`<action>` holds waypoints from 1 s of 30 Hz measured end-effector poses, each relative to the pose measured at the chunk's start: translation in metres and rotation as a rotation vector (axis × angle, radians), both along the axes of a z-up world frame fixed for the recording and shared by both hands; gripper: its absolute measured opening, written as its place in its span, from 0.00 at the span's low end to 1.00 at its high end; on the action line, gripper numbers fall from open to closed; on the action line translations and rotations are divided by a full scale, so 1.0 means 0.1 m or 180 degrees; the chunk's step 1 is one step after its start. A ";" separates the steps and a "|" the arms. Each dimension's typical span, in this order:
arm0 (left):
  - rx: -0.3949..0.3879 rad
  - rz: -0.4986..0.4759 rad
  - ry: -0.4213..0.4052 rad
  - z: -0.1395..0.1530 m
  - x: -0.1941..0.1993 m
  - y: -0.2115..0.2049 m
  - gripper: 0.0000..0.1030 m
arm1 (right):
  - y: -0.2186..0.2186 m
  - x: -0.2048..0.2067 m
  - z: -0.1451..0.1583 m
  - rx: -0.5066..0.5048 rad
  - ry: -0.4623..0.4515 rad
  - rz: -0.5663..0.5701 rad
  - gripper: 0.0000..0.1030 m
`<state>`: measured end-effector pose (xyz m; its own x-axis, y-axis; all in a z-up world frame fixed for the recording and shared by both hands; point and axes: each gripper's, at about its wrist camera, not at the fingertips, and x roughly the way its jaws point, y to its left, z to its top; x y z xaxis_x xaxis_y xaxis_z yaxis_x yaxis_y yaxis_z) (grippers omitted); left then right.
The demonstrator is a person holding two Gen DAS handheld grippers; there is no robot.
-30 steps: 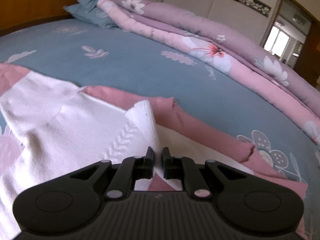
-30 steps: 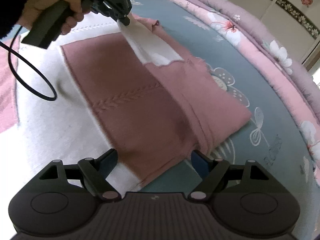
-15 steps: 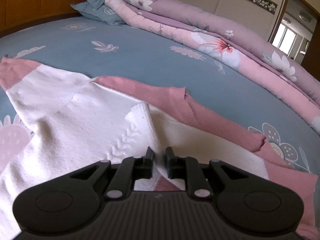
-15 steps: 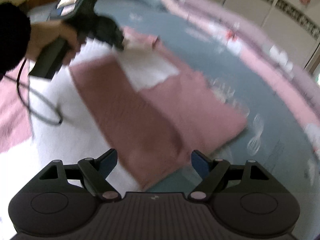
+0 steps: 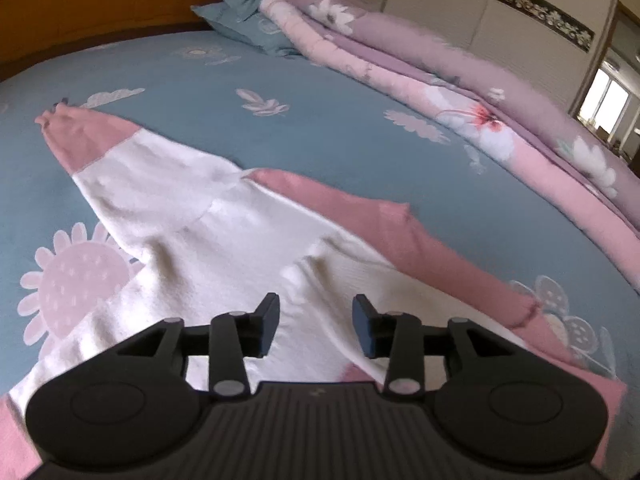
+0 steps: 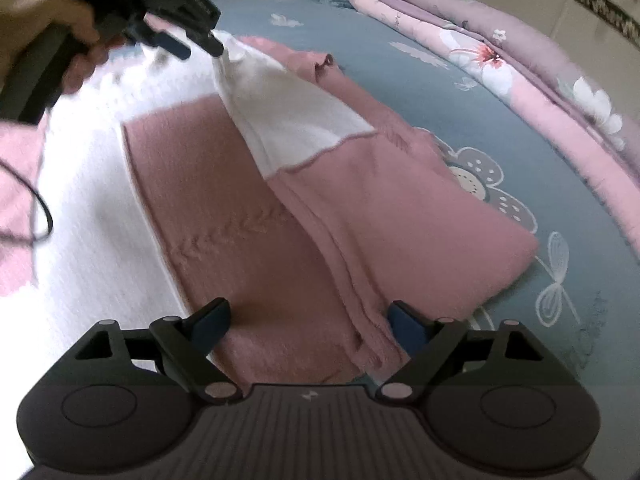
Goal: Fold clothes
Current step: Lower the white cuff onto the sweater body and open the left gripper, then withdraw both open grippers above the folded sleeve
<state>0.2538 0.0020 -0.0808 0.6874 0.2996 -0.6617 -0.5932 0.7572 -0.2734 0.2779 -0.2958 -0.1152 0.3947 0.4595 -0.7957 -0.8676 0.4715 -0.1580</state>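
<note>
- Left tool (image 5: pixel 316 322) has just been opening; your folded-over sleeve corner (image 6: pixel 236 50) lies released, apparently clear of its pads.
- Right tool (image 6: pixel 308 320) hovers wide open over the sweater (image 6: pixel 260 220) on the bed (image 5: pixel 340 136), ready for the hem.

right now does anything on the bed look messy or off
Yes. The sweater is only partly folded: one white sleeve lies slanted across the pink panel, its tip peaked up by the left gripper, whose jaws have just been opening. The other sleeve is spread out, wrinkled.
</note>
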 end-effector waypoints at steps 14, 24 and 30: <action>0.0148 -0.1432 0.0106 -0.02 0.68 -1.76 0.44 | -1.20 1.07 0.71 0.0350 0.0323 -0.0691 0.53; 0.0423 -0.1290 0.0400 -0.32 0.71 -1.68 0.45 | -1.16 1.14 0.61 0.0369 0.0532 -0.0670 0.54; -0.0003 -0.1228 0.0017 -0.10 0.53 -1.72 0.50 | -0.84 0.96 0.46 0.0466 0.0722 -0.0275 0.21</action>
